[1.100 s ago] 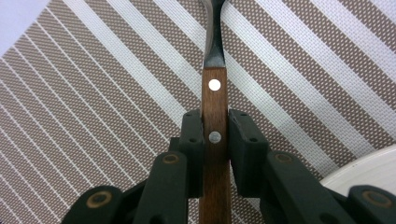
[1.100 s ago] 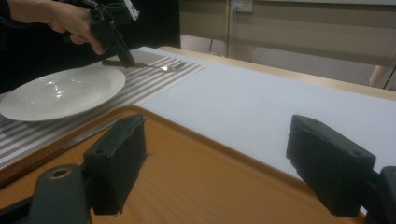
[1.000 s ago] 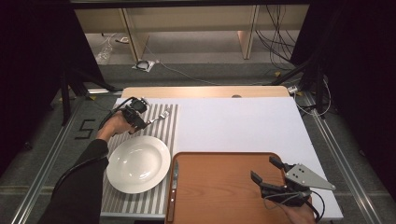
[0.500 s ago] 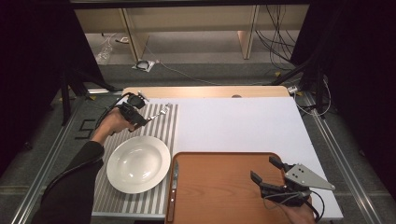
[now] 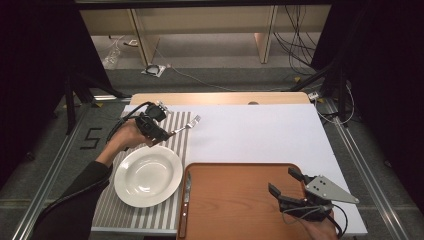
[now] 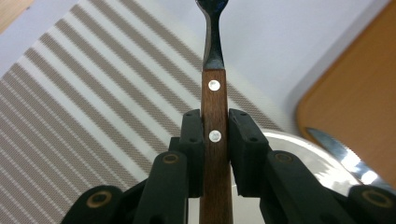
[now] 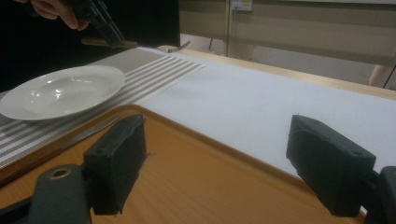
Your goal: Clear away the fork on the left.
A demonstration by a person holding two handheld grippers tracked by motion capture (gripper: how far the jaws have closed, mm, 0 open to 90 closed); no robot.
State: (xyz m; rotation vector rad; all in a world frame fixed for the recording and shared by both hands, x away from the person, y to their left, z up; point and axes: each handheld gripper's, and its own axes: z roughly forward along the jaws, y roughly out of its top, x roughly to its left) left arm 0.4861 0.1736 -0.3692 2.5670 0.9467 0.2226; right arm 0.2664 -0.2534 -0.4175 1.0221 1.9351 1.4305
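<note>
While raised above the placemat (image 5: 172,150), left hand-held gripper (image 5: 159,134) clamping fork (image 5: 187,126).

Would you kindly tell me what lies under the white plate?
The white plate rests on the striped placemat, whose stripes show all around it. The part of the mat beneath the plate is covered.

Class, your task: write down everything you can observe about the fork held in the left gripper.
The fork has a dark brown wooden handle with two bright round rivets and a shiny metal neck and tines. The left gripper is shut on the handle, its black pads pressing both sides. In the high view the fork is lifted above the striped placemat, tines pointing away from the hand toward the white table cover. Nothing but the pads touches it.
</note>
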